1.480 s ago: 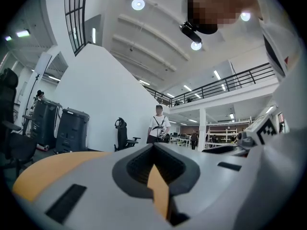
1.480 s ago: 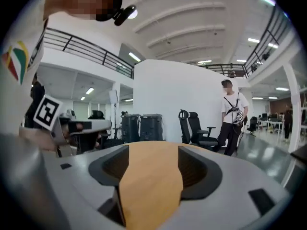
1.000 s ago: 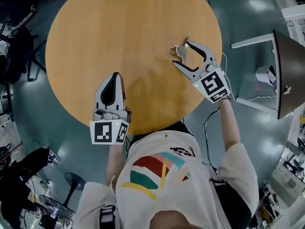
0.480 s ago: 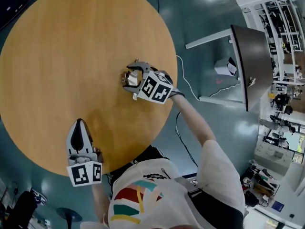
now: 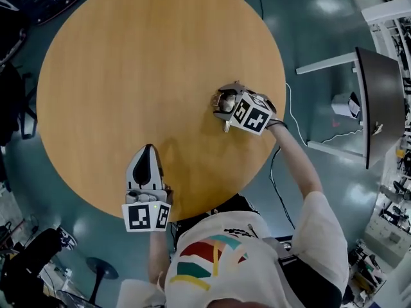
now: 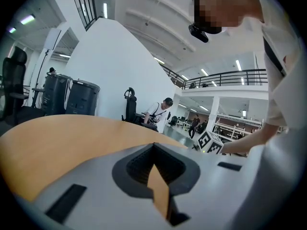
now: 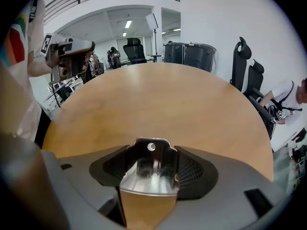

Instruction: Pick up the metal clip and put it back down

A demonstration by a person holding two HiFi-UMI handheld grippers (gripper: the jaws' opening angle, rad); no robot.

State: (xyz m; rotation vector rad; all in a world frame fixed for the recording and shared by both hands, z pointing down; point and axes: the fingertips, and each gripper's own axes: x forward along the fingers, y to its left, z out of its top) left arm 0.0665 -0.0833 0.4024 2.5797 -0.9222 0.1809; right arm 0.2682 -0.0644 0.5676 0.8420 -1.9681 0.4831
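Observation:
The metal clip (image 7: 151, 169) is a shiny steel piece with a small hole near its top edge. It sits between the jaws of my right gripper (image 7: 149, 176), which is shut on it. From the head view the right gripper (image 5: 221, 104) is over the right part of the round wooden table (image 5: 128, 76), with the clip (image 5: 225, 99) showing as a silvery glint at its tip. My left gripper (image 5: 146, 165) rests near the table's front edge, jaws closed with nothing between them (image 6: 156, 176).
A dark grey side table (image 5: 379, 101) on white legs stands to the right of the round table. Office chairs (image 7: 242, 66) and black bins (image 7: 199, 56) stand beyond the far edge. People are in the background (image 6: 158, 111).
The right gripper went from open beside the clip to shut on it. The head camera shifted, so the table sits differently in view. The left gripper stayed near the front edge.

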